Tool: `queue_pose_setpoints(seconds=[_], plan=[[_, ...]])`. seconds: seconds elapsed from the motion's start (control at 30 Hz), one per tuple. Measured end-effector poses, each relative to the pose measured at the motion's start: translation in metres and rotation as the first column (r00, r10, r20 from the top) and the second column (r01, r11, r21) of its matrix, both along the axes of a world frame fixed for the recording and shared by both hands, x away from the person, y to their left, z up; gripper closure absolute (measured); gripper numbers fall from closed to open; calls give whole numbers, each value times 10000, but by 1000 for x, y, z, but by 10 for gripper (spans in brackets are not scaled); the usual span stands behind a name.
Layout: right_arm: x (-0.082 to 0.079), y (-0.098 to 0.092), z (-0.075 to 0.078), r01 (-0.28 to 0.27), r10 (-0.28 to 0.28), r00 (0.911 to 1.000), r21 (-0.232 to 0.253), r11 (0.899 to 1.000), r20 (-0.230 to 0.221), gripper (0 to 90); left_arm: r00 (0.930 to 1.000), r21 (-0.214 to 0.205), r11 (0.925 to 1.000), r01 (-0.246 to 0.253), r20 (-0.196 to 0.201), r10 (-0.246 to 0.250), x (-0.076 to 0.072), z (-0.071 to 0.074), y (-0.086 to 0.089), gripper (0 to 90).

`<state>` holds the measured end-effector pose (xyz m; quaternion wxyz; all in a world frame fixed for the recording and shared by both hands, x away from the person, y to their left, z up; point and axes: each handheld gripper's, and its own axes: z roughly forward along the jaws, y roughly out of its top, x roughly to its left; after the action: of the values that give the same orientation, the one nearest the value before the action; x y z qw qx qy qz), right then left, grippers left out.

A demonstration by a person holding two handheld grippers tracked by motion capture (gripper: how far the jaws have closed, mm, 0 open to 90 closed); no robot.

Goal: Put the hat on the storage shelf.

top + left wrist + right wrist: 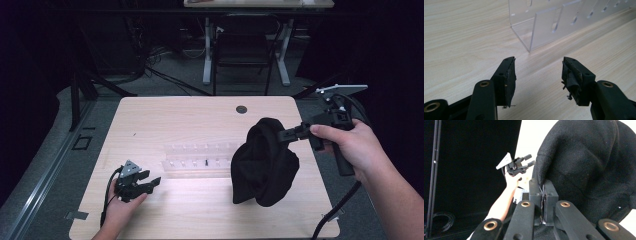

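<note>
A black knitted cloth point(263, 164) hangs bunched above the right half of the wooden table point(175, 120). My right gripper point(281, 135) is shut on its upper edge and holds it up; in the right gripper view the black fabric point(589, 162) rises from the closed jaws, gripper point(543, 202). My left gripper point(152, 179) rests low at the table's front left, open with nothing between its fingers point(509, 77). It points toward the end of a clear acrylic rack point(544, 25), which lies across the table's middle, rack point(200, 160).
A small round grommet point(241, 109) sits near the table's far edge. Beyond the table stand a dark chair point(245, 45) and a white-legged desk point(207, 50), with cables on the grey floor. The left hand with its gripper point(517, 165) appears far off in the right gripper view.
</note>
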<state>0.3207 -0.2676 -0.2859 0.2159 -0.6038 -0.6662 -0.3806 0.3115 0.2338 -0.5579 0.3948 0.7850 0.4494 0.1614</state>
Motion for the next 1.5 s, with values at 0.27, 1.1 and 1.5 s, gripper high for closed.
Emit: queue_pose_setpoints(seconds=[0.27,1.1,1.5], plan=[[10,7,7,62,-63,9999,62,10000,153,884,10000,-34,10000,-28,50,28,0,-1,0,448],[55,30,21,424,-433,9976,180,9989,536,883,10000,-5,10000,71,-14,-71,1,0,0,448],[74,40,20,583,-607,9963,397,9975,603,883,9999,2,10000,84,-57,-84,1,-1,-1,448]])
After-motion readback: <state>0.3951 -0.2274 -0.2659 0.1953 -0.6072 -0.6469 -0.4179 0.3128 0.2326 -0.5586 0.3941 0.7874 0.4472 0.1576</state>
